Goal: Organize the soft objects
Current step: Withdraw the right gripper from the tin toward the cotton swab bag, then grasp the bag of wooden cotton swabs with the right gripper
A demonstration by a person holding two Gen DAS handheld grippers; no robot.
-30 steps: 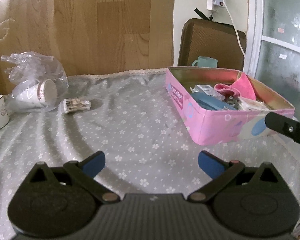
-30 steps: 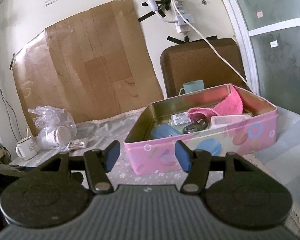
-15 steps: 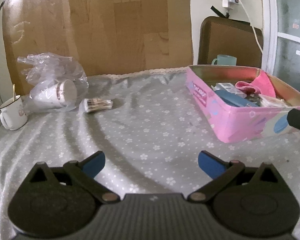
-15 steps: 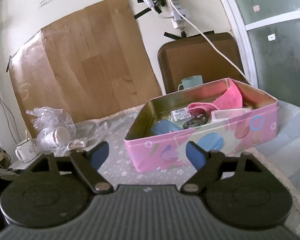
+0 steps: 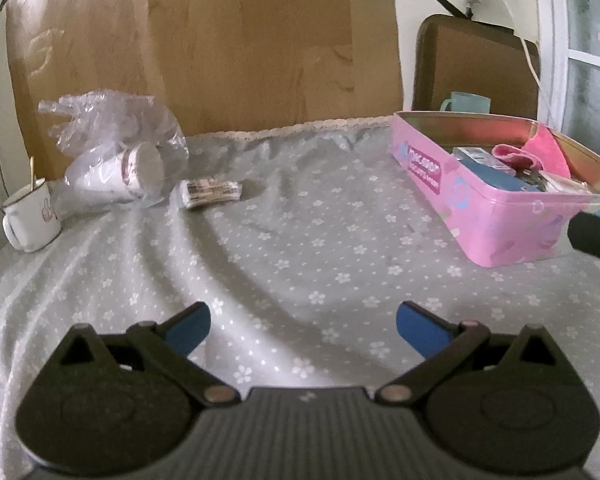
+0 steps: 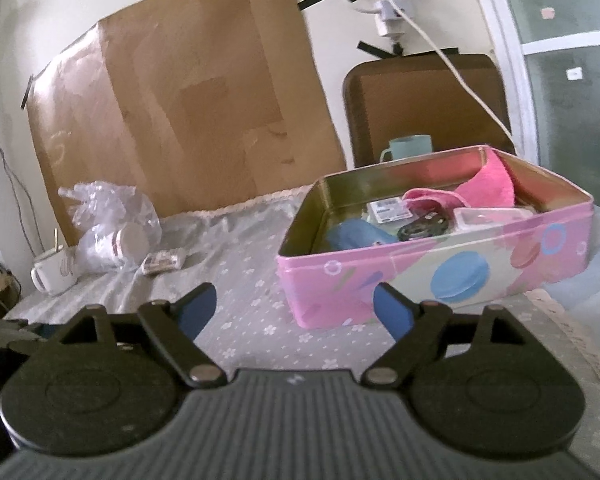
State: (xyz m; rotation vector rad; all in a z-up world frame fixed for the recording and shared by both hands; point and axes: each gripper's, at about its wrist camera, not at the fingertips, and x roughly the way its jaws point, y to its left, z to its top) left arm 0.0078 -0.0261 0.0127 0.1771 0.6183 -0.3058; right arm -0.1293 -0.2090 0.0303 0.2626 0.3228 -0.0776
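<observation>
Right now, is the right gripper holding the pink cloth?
No. The right gripper is open and empty, short of the pink tin, while the pink cloth lies draped inside it.

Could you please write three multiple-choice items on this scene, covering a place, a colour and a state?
1. Where does the pink cloth lie?
A. in the pink tin
B. on the tablecloth
C. in the plastic bag

2. What colour is the mug behind the tin?
A. red
B. pale green
C. black

3. How do the right gripper's jaws stand?
A. shut on the cloth
C. shut on nothing
B. open, empty

Answers: 1 A, the cloth drapes against the tin's far wall; 2 B, it shows pale green before the brown chair; 3 B, the blue pads stand apart with only tablecloth between.
</observation>
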